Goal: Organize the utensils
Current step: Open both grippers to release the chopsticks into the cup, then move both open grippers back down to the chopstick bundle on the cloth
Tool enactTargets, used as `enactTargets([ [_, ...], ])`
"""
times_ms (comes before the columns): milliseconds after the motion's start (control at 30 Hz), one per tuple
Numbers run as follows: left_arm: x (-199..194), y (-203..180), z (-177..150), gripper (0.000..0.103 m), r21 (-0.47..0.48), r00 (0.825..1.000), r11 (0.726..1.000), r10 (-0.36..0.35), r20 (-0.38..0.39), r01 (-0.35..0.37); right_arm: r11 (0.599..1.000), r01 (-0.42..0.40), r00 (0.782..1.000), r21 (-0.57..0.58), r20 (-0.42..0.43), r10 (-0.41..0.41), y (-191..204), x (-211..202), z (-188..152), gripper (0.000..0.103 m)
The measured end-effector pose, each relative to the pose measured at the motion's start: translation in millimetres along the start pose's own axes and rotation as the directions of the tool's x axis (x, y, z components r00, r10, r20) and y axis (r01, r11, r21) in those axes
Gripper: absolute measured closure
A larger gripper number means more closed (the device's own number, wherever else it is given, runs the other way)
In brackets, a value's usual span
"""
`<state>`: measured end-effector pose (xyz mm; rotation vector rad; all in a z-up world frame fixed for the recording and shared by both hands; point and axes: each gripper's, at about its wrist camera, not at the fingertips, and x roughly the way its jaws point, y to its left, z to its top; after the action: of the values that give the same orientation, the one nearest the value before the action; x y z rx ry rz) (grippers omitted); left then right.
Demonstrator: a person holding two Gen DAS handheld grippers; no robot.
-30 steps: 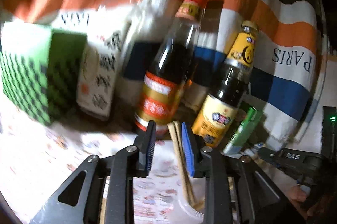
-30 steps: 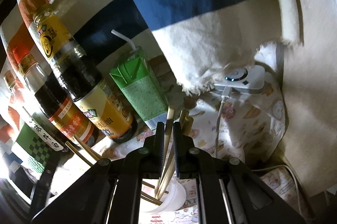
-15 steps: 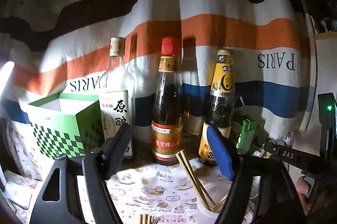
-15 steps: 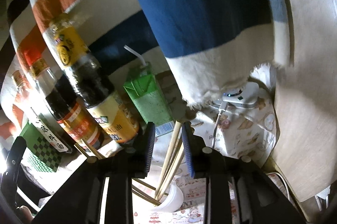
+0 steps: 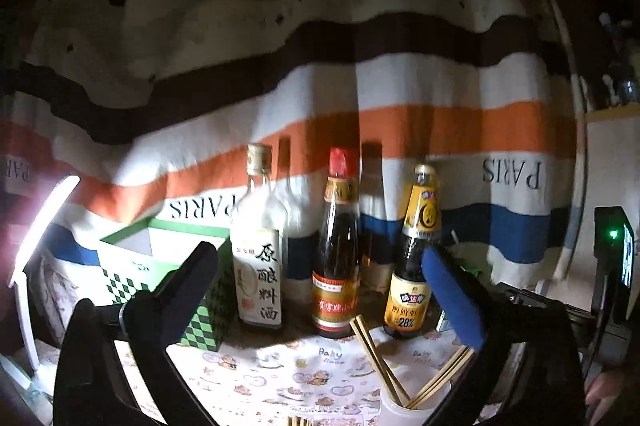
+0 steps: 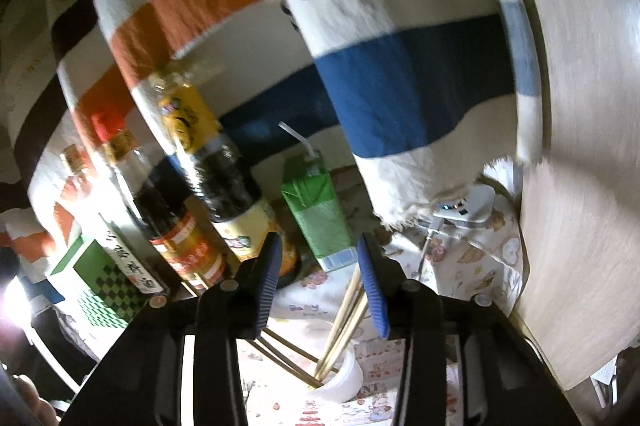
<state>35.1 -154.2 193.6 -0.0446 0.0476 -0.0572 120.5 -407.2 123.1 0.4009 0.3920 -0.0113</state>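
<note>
**Now clear of both tongs, the chopsticks stand in the cup below and ahead**

Between the spread jaws of the left gripper (image 5: 320, 286) nothing is held; they are opening and already stand very wide. The right gripper (image 6: 320, 280) is also opening, about halfway, and its blue pads are not seen pressing on anything, though chopstick tips show just inside its right pad in the right wrist view. The chopsticks (image 5: 378, 356) are found low in the left wrist view, below the left gripper's line and toward its right jaw, standing in a white cup (image 5: 400, 406) on the patterned tablecloth (image 5: 272, 366). Their long axes are leaned, not upright: one pair tilts left, another right, so the tops fan apart. From the right gripper the same chopsticks (image 6: 344, 318) rise steeply from the cup (image 6: 344, 378), close under its jaws; this hand is judged the nearer. Behind stand three sauce bottles (image 5: 336, 250), well apart from both.
</note>
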Motion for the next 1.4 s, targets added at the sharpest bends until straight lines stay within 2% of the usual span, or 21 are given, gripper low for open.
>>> enactTargets([
  [100,-6.9,1.5,-1.9,0.001,0.071,1.0,0.998,0.002,0.021,-0.004,0.999,-0.026,0.999,-0.02,0.019,0.027,9.4,-10.7,0.2,0.054],
  [167,-7.2,2.3,-6.3,0.001,0.128,1.0,0.991,0.027,0.015,-0.029,0.998,-0.048,0.998,-0.037,0.028,0.049,18.6,-16.9,-1.3,0.053],
  [267,-5.7,5.1,-14.8,0.001,0.183,0.997,0.98,0.075,0.012,-0.076,0.995,-0.087,0.996,-0.058,0.029,0.088,31.3,-24.0,-5.2,0.042],
  [333,-5.0,6.4,-19.2,0.001,0.217,0.996,0.972,0.092,0.008,-0.092,0.992,-0.101,0.994,-0.072,0.029,0.103,38.3,-26.3,-8.2,0.04],
  [433,-5.3,14.4,-23.8,0.001,0.196,0.996,0.977,0.089,-0.016,-0.084,0.988,-0.11,0.994,-0.111,0.005,0.111,45.2,-22.6,-11.1,0.039],
  [533,-3.4,24.7,-32.5,0.001,0.188,0.996,0.98,0.073,-0.052,-0.062,0.992,-0.105,0.994,-0.074,-0.013,0.104,42.3,-17.1,-12.1,0.039],
  [633,1.0,38.6,-49.9,0.001,0.196,0.989,0.975,0.123,-0.082,-0.105,0.992,-0.117,0.993,-0.047,-0.041,0.115,39.1,-11.2,-12.8,0.039],
  [767,10.4,54.9,-69.2,0.001,0.226,0.965,0.954,0.229,-0.131,-0.196,0.988,-0.136,0.988,-0.07,-0.085,0.13,41.4,-5.8,-14.0,0.039],
  [867,11.4,69.8,-82.5,0.001,0.188,0.965,0.96,0.232,-0.119,-0.208,0.987,-0.145,0.986,-0.066,-0.097,0.139,44.7,-4.5,-17.0,0.039],
  [967,21.2,89.5,-105.6,0.001,0.062,0.98,0.984,0.174,-0.101,-0.168,0.983,-0.164,0.98,-0.081,-0.123,0.154,54.2,-0.5,-23.9,0.039],
  [1033,40.8,102.9,-131.0,0.001,0.025,0.971,0.985,0.172,-0.167,-0.17,0.98,-0.174,0.977,-0.096,-0.143,0.159,62.0,4.0,-30.5,0.039],
  [1100,62.0,115.8,-153.0,0.001,-0.009,0.956,0.993,0.112,-0.27,-0.119,0.974,-0.18,0.974,-0.138,-0.164,0.157,72.7,8.8,-37.8,0.039],
  [1133,67.8,120.9,-160.3,0.001,-0.016,0.953,0.994,0.099,-0.286,-0.108,0.967,-0.186,0.972,-0.176,-0.176,0.155,80.5,11.5,-42.9,0.039],
  [1200,75.5,129.0,-168.7,0.001,-0.008,0.945,0.99,0.13,-0.299,-0.139,0.956,-0.198,0.968,-0.218,-0.196,0.156,91.1,16.4,-51.7,0.039],
  [1300,84.3,143.5,-173.7,0.001,-0.08,0.939,0.992,0.065,-0.338,-0.098,0.954,-0.207,0.957,-0.218,-0.245,0.152,103.4,30.8,-66.3,0.039],
  [1400,85.8,154.2,-179.5,0.001,-0.133,0.935,0.983,0.077,-0.346,-0.13,0.954,-0.196,0.948,-0.227,-0.291,0.126,113.5,46.3,-81.8,0.039],
])
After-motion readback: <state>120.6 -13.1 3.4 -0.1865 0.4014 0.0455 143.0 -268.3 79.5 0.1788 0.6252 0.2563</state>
